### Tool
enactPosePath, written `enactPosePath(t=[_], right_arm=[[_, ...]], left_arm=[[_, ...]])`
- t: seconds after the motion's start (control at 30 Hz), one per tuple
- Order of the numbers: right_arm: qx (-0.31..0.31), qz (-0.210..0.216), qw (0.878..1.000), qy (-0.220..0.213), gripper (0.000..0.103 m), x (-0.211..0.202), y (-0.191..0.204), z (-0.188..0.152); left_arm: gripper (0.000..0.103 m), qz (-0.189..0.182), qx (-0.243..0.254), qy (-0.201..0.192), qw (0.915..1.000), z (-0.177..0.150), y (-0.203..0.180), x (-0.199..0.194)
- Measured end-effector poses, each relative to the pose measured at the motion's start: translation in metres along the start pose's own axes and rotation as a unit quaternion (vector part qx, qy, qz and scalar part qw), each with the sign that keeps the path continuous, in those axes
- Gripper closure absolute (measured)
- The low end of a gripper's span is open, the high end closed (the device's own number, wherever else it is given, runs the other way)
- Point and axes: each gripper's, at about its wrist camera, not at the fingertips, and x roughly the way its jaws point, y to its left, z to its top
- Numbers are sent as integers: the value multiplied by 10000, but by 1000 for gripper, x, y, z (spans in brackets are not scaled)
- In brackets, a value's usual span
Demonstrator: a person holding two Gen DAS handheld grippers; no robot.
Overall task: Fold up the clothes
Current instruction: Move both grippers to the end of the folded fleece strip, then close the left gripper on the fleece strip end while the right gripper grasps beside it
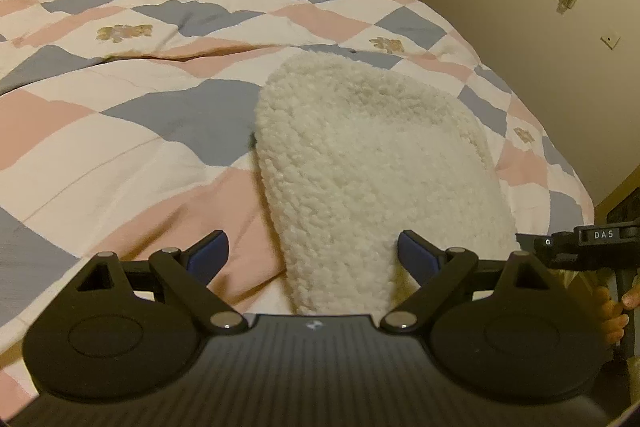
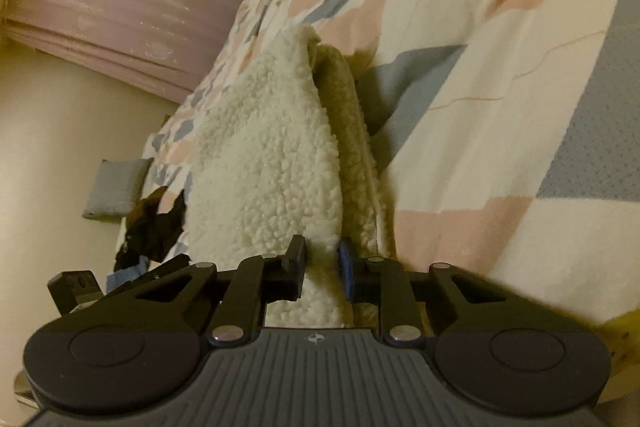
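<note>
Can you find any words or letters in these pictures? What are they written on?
"DAS": white letters on the black tool body at the right edge of the left wrist view.

Small white emblem on the left tongs' grey ribbed body: a symbol, no letters.

Similar emblem on the right tongs' grey ribbed body: too small to read.

Nothing else is written anywhere.

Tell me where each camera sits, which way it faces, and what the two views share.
Left wrist: on the left hand-held gripper, looking down across the quilt at the fleece garment; open fingers, a hand at right.
Right wrist: on the right hand-held gripper, rolled sideways, fingers shut on the fleece garment.
Shared: garment, quilt.
</note>
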Motion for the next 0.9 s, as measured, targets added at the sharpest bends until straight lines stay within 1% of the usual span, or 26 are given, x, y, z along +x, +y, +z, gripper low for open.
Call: enactPosePath(t=[0.17, 0.27, 0.33, 0.4, 0.5, 0.53, 0.6, 0.63, 0.67, 0.7, 0.73, 0.77, 0.8, 0.83, 0.87, 0.9], right_arm=[[-451, -442, 9978, -205, 94, -19, 19, 4], [-400, -714, 9966, -90, 94, -18, 16, 3], [-326, -923, 9952, 40, 94, -7, 9, -3], [-375, -1076, 9935, 55, 94, 3, 8, -8], [-472, -1179, 9919, 80, 94, 4, 12, -7], [-493, -1196, 9915, 106, 94, 4, 12, -6], [-503, -1216, 9912, 145, 94, 4, 12, -4], [-505, -1224, 9911, 164, 90, 3, 12, -3], [-508, -1232, 9909, 183, 83, 3, 11, -2], [-510, -1240, 9908, 202, 81, 3, 11, -1], [-446, -1168, 9920, 173, 73, 1, 9, 1], [-274, -993, 9946, 95, 61, -4, 4, 4], [-59, -784, 9969, 4, 56, -9, -2, 8], [123, -535, 9985, -67, 43, -12, -7, 12], [283, -261, 9992, -125, 26, -14, -12, 16], [422, -6, 9990, -137, 19, -13, -16, 20]], left_arm=[[14, 38, 209, -17, 9998, 1, -11, 1], [13, -4, 264, 10, 9996, 1, -15, 5], [13, -119, 185, -17, 9998, 5, -13, 8], [13, -267, -14, -40, 9996, 12, -7, 11], [13, -517, -223, 81, 9984, 22, 3, 27], [15, -587, -273, 156, 9978, 24, 5, 34], [26, -726, -366, 292, 9963, 22, 8, 48], [31, -756, -418, 301, 9958, 22, 8, 51], [33, -781, -455, 305, 9954, 21, 8, 54], [35, -769, -406, 278, 9958, 21, 6, 52], [36, -758, -357, 251, 9962, 21, 5, 51], [36, -747, -313, 229, 9965, 21, 4, 50], [36, -735, -298, 239, 9966, 21, 3, 51], [36, -726, -288, 255, 9966, 22, 3, 51], [36, -717, -279, 271, 9967, 23, 2, 51], [36, -706, -266, 285, 9967, 23, 1, 52]])
